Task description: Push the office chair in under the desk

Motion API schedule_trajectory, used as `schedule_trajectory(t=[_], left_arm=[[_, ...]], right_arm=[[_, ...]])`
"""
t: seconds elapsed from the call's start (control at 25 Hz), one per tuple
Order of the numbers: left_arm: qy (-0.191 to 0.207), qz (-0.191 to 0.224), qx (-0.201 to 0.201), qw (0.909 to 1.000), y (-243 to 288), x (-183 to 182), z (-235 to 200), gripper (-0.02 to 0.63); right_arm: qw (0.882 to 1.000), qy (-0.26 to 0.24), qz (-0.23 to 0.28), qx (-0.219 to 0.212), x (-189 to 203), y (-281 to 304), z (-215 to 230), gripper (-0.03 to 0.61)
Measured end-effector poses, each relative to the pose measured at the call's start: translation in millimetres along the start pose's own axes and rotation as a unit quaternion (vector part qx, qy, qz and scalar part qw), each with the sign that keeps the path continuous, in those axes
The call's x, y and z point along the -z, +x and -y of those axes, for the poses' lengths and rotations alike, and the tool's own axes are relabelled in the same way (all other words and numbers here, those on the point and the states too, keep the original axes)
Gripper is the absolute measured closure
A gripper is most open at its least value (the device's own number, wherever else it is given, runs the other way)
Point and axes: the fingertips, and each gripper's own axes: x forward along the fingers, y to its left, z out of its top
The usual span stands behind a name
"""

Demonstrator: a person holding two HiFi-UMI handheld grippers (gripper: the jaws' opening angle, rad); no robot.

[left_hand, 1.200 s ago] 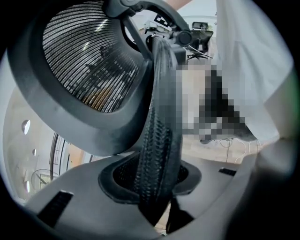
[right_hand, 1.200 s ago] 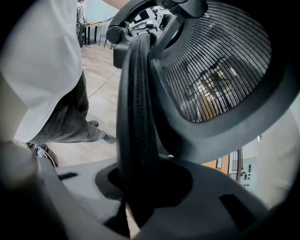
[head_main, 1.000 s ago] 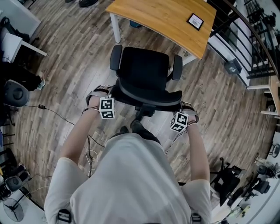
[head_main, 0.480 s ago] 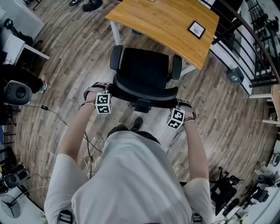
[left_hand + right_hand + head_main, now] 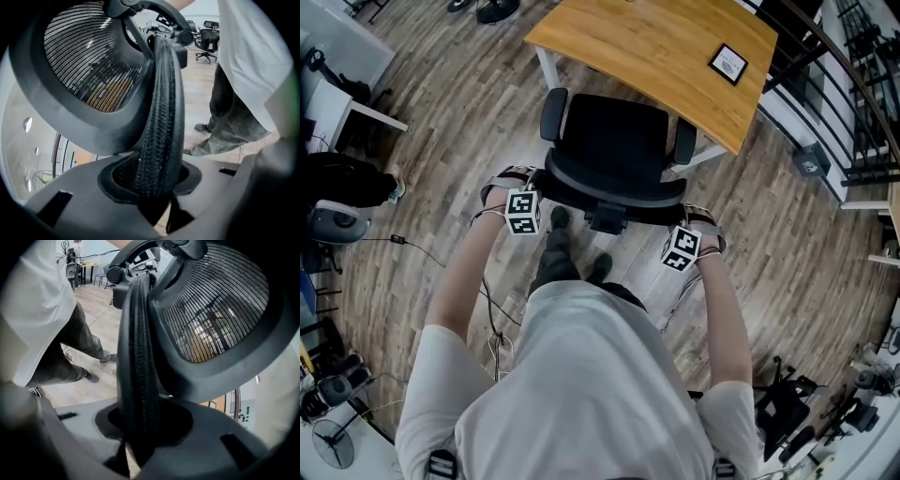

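In the head view the black office chair (image 5: 614, 145) stands facing the wooden desk (image 5: 647, 42), its seat front close to the desk's near edge. My left gripper (image 5: 542, 187) is shut on the left edge of the mesh backrest (image 5: 614, 192). My right gripper (image 5: 682, 217) is shut on its right edge. In the left gripper view the ribbed backrest rim (image 5: 159, 117) runs down between the jaws of the left gripper (image 5: 154, 187). The right gripper view shows the same rim (image 5: 138, 357) seated in the right gripper (image 5: 140, 427).
A small framed card (image 5: 730, 63) lies on the desk's right end. The desk's white leg (image 5: 546, 64) stands just left of the chair. Cables (image 5: 412, 242) trail over the wood floor at left. A dark railing (image 5: 853, 94) runs along the right, with black equipment (image 5: 787, 394) at bottom right.
The chair has rolled forward, closer to the desk, with both grippers still on the backrest. The person has stepped forward behind it, one foot now out in front.
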Motion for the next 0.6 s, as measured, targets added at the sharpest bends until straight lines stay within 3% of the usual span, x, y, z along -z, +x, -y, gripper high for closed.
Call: schedule_trajectory(t=[0.6], left_arm=[[0.058,0.032,0.017,0.9976,43.3,35.0,-102.0,0.487]], right_arm=[[0.998,0.063,-0.029,0.011,-26.6,37.1,63.3,0.482]])
